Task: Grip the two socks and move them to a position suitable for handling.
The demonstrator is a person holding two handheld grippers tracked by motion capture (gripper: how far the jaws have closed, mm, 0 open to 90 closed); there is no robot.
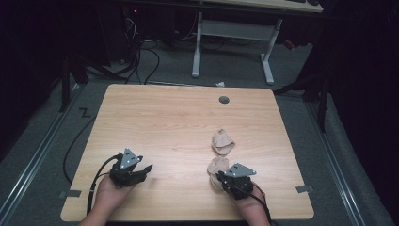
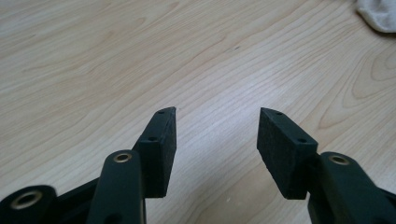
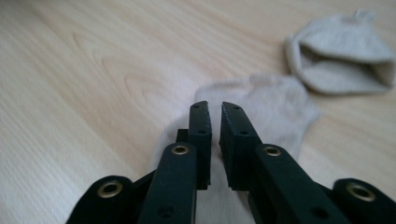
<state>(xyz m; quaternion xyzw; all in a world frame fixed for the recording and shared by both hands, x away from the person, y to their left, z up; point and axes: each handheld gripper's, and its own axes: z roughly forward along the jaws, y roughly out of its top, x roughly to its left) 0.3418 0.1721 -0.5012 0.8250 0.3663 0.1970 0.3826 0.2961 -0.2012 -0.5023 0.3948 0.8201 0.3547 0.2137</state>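
On the right half of the wooden table [image 1: 155, 122], toward its near edge, two beige socks lie close together. The nearer sock [image 1: 217, 166] lies flat, directly under and ahead of the right gripper [image 1: 220, 177]; in the right gripper view this nearer sock [image 3: 271, 109] spreads out below and beyond the jaw tips of the right gripper [image 3: 214, 108]. Those jaws stand only a narrow slit apart, and nothing shows between the pads. The farther sock [image 1: 222, 141] is folded into a pouch with its opening showing, and it lies just beyond the flat one, toward the table's middle [image 3: 343, 58]. The left gripper [image 1: 147, 168] rests over bare wood at the near left, well apart from both socks. Its jaws gape wide with nothing between them [image 2: 217, 112], and a corner of a pale sock [image 2: 379, 15] peeks in at the top right of the left gripper view.
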